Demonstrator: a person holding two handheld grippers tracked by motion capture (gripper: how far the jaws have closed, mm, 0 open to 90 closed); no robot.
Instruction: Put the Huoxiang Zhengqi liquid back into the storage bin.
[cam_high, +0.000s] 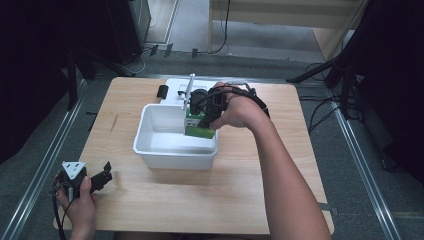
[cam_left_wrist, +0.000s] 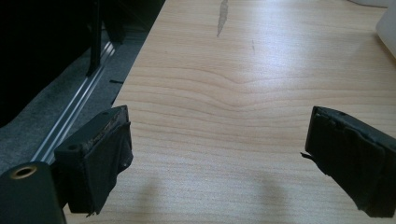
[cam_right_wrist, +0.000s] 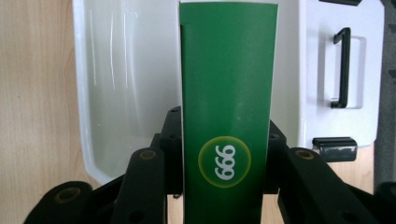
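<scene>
Room: dark, with black stands at the sides, a grey floor with metal rails, and pale wooden furniture at the back.
Surface: a light wooden table (cam_high: 235, 195), with bare grain in front of the person.
Left gripper (cam_high: 100, 176): it rests low at the near left corner of the table in the person's left hand (cam_high: 80, 207). In the left gripper view its two black jaws stand wide apart with nothing between them, so it is released.
White tub (cam_high: 172, 150): it stands in the middle of the table, open at the top. What I can see of the inside looks bare.
Green box (cam_high: 196, 127): it is at the right end of the tub, just inside the rim, and it stands upright in the grip.
Right gripper (cam_high: 209, 119): it comes from above and from the right side, in the person's right hand (cam_high: 240, 112). It is clenched on the green box; in the right gripper view (cam_right_wrist: 229, 140) the box runs lengthwise away between the jaws.
Deciding relation: the box's long axis points down into the tub and the tub floor is straight under it. I judge that the right hand only has to go lower to place it. The left hand is well apart.
White lid (cam_right_wrist: 341, 70): it lies just behind the tub, with a black handle and a black latch.
Hard to see: the lower end of the box is hidden behind the tub wall, so I cannot tell whether it touches the floor. A thin white rod (cam_high: 189, 90) rises near the gripper; I cannot tell what it is.
</scene>
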